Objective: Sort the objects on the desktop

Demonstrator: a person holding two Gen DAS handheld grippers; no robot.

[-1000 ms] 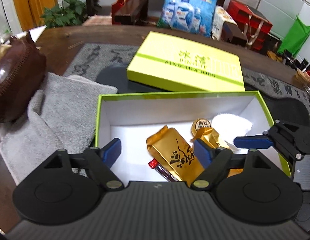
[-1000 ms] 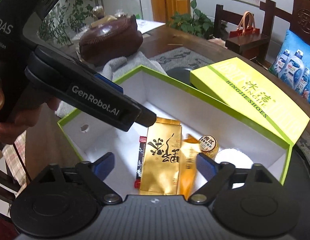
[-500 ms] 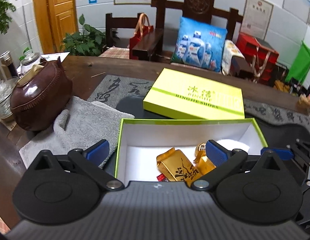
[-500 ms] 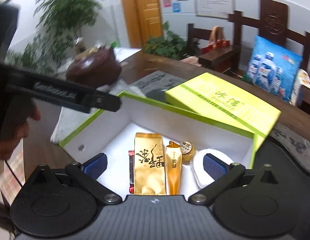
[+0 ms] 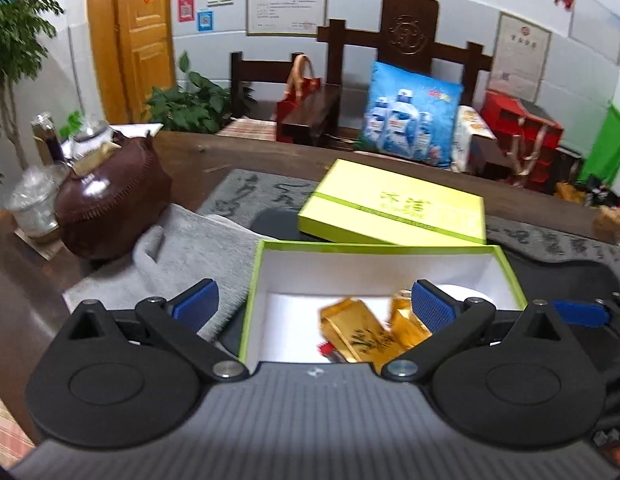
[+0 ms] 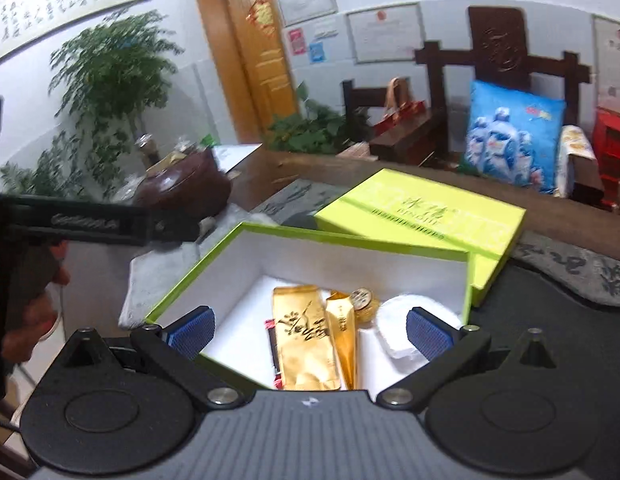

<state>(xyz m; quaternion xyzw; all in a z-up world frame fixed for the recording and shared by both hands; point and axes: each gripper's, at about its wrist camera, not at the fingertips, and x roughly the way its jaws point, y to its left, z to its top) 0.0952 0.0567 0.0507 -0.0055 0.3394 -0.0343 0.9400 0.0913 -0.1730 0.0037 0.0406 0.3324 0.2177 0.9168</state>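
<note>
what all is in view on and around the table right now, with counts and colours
open cardboard box: 1, lime green outside, white inside, near table edge
flat box lid: 1, lime green, behind the box
large foil packet: 1, gold, in box
narrow foil packet: 1, gold, right of the large one
thin stick packet: 1, red and dark, left of the large packet
round wrapped piece: 1, gold, at back of box
white pad: 1, box's right end
folded towel: 1, grey, left of box
stitched leather bag: 1, brown, beyond towel
printed cushion: 1, blue, on chair
left gripper: 1, black, blue pads, open
right gripper: 1, same, open

White walls hung with framed certificates (image 5: pixel 286 8), an orange wooden door (image 5: pixel 144 36), a carved dark chair (image 5: pixel 409 52), leafy plants (image 6: pixel 110 80).
</note>
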